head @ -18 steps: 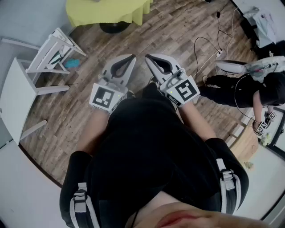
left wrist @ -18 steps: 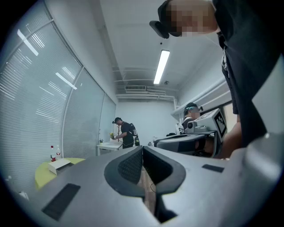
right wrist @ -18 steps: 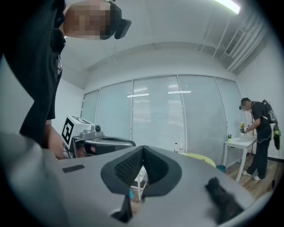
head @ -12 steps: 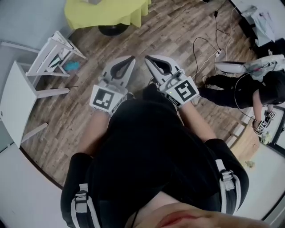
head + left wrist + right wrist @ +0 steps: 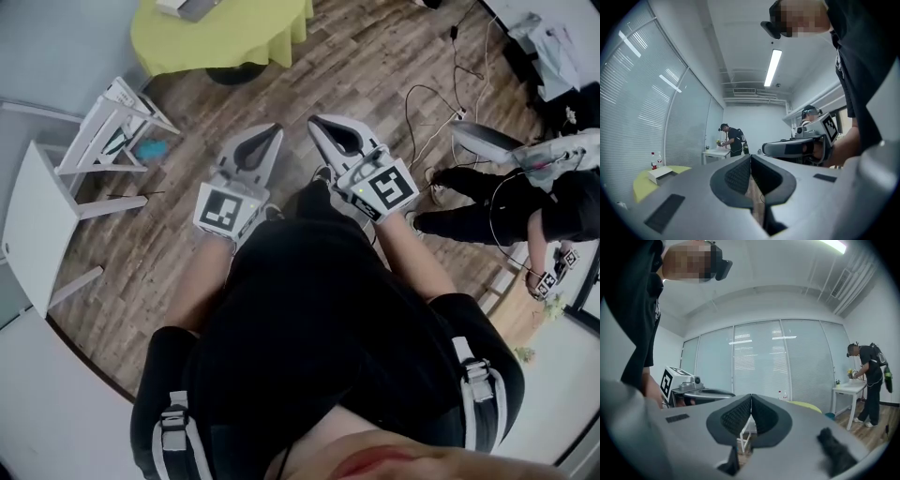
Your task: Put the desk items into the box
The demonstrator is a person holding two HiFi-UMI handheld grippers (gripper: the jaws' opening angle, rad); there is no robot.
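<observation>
Two grippers are held level in front of the person's black shirt (image 5: 309,309), side by side and just apart. Of these, the left gripper (image 5: 273,130) has its jaws pressed together, and its own view shows the ribbed pads meeting at the tips with nothing between them. On the right gripper (image 5: 313,121) the jaws are also pressed together and empty. Each gripper shows in the other's view, with its marker cube at the rear.

Below them is a wooden floor (image 5: 169,244). On it, toward the right side, thin cables (image 5: 441,98) run in loops. At the left edge of the floor stands a white table (image 5: 33,216). Just beyond it is a white chair (image 5: 112,112), and a small teal thing (image 5: 150,150) lies on the floor beside the chair.

Further on is a round yellow table (image 5: 234,37). A flat white box (image 5: 187,7) lies on it, well apart from both grippers. In the left gripper view some small things stand near the box, at the table's edge, too small to tell.

At the right side of the floor a second person (image 5: 553,202) in black is busy. In the right gripper view this person stands at a small white desk (image 5: 848,389), far from the grippers.
</observation>
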